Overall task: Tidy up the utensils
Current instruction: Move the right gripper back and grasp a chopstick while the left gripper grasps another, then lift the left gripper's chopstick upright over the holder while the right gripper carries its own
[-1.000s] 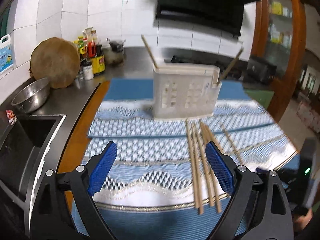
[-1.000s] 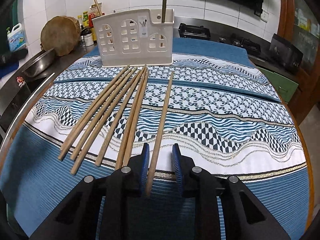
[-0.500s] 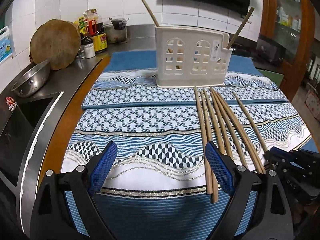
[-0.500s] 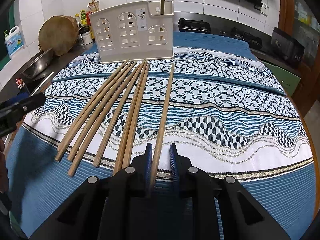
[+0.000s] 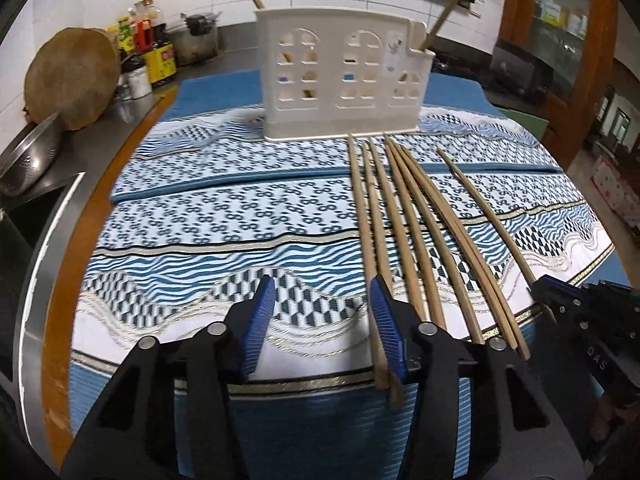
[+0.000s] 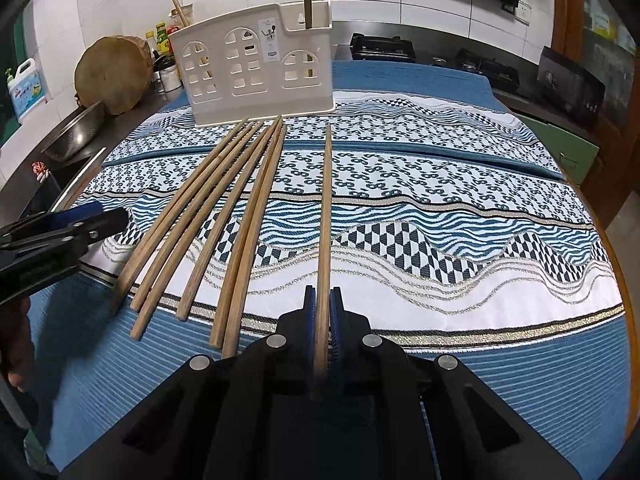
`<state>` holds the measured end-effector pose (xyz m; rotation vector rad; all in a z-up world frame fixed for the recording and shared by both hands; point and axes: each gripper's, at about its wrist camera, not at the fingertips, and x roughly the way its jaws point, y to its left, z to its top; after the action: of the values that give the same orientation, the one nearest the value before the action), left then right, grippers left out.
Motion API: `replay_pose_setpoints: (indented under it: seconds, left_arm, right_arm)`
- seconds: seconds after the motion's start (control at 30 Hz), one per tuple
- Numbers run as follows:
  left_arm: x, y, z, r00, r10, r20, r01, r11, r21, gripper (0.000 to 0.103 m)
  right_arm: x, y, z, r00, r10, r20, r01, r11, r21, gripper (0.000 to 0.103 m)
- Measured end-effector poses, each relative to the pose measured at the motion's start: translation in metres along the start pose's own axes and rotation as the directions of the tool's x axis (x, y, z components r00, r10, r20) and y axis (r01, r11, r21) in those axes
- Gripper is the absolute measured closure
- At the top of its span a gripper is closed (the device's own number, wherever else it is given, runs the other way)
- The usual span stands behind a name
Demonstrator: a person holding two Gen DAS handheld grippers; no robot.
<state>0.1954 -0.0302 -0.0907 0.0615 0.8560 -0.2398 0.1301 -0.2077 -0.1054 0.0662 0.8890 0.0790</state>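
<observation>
Several wooden chopsticks (image 5: 404, 216) lie side by side on a patterned blue and white cloth (image 5: 224, 216), pointing toward a white plastic utensil holder (image 5: 344, 84) that has two chopsticks standing in it. My left gripper (image 5: 322, 320) is open, low over the cloth, its right finger at the near end of the leftmost chopsticks. My right gripper (image 6: 323, 312) is shut on the near end of the single rightmost chopstick (image 6: 326, 208), which still lies on the cloth. The holder (image 6: 256, 68) and the other chopsticks (image 6: 224, 208) also show in the right wrist view.
A steel counter with a sink (image 5: 24, 216), a metal bowl (image 5: 28, 152), a round wooden board (image 5: 72, 76) and bottles (image 5: 148, 52) lies to the left. A stove (image 6: 384, 46) stands behind the cloth. The table edge drops off at the right.
My left gripper has moved down and right toward the leftmost chopsticks and its jaws have narrowed. My right gripper has closed tighter on the single chopstick.
</observation>
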Motion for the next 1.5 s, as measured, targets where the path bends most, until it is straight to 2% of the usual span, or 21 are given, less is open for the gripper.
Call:
replay_pose_setpoints:
  seconds: [0.23, 0.47, 0.63, 0.83, 1.03, 1.23, 1.33, 1.5]
  left_arm:
    - [0.017, -0.008, 0.004, 0.999, -0.026, -0.042, 0.026, 1.0, 0.015, 0.066]
    - [0.024, -0.014, 0.009, 0.998, -0.033, -0.057, 0.035, 0.999, 0.031, 0.068]
    - [0.029, -0.018, 0.01, 0.997, -0.033, -0.069, 0.036, 0.998, 0.046, 0.076]
    - [0.032, -0.012, 0.012, 0.997, -0.028, -0.066, 0.031, 0.999, 0.035, 0.083]
    - [0.03, -0.008, 0.009, 0.998, -0.04, -0.054, 0.04, 0.999, 0.001, 0.084]
    - [0.03, -0.02, 0.005, 0.999, -0.022, -0.04, 0.023, 0.999, 0.038, 0.085]
    - [0.031, -0.02, 0.006, 1.0, -0.003, -0.031, 0.004, 0.999, 0.045, 0.094]
    - [0.029, -0.015, 0.01, 0.999, -0.029, -0.038, 0.029, 1.0, 0.008, 0.098]
  right_arm:
    - [-0.001, -0.002, -0.002, 1.0, 0.018, 0.0, -0.018, 1.0, 0.011, 0.096]
    - [-0.001, -0.004, -0.002, 1.0, 0.024, 0.0, -0.024, 1.0, 0.014, 0.096]
    - [-0.001, -0.003, -0.002, 1.0, 0.026, -0.001, -0.026, 0.999, 0.019, 0.096]
    - [0.0, -0.003, -0.001, 1.0, 0.027, -0.002, -0.027, 0.999, 0.018, 0.096]
    - [0.0, -0.003, -0.002, 1.0, 0.027, -0.001, -0.027, 0.999, 0.018, 0.096]
    - [0.001, -0.003, -0.001, 1.0, 0.027, -0.001, -0.027, 0.999, 0.017, 0.096]
    - [0.001, -0.004, 0.0, 1.0, 0.029, -0.001, -0.029, 0.999, 0.02, 0.096]
    - [-0.003, -0.006, 0.001, 1.0, 0.019, 0.007, -0.019, 1.0, 0.021, 0.096]
